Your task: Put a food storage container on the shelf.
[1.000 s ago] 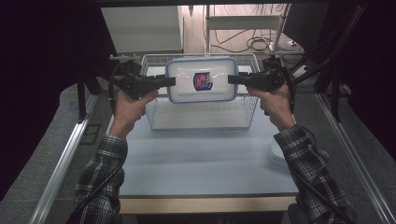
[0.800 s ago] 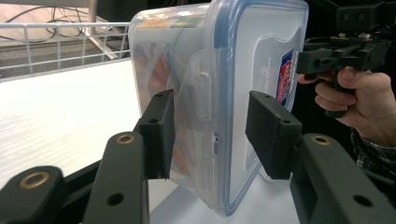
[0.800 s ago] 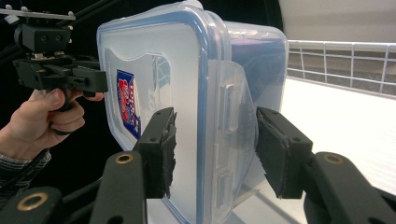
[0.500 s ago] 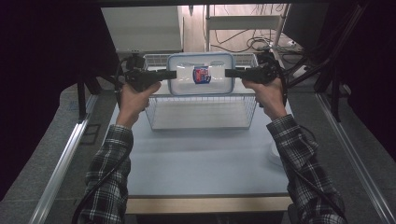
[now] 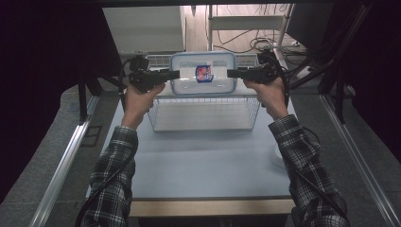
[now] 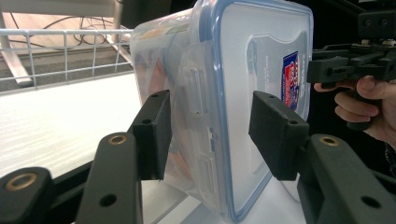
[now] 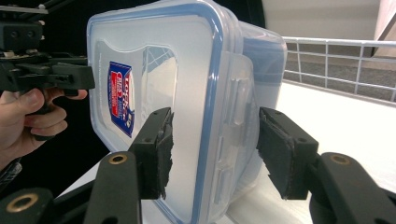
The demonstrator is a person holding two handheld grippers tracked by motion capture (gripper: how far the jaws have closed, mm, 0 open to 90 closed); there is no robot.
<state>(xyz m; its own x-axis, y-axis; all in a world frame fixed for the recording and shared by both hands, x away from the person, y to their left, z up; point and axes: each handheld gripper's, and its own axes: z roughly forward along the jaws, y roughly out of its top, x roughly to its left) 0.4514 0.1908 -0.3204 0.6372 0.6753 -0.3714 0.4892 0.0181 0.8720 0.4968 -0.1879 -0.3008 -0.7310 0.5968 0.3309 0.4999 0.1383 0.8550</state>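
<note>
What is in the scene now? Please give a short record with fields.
held thing: clear food container with blue-rimmed lid, tilted
place: in the wire basket, at its far side
left gripper: jaws just opening, gaps at both pads
right gripper: jaws apart, either side of container's end
label: red and blue sticker on lid

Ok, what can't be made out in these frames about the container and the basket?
- High view: container label print too small to read.
- High view: whether the container rests on the wire basket floor; the container itself hides its underside.
- Left gripper view: contents blurred behind cloudy plastic.
- Right gripper view: container's lower corner cut off by the bottom edge.
- Left tool pads: contact unclear.
</note>
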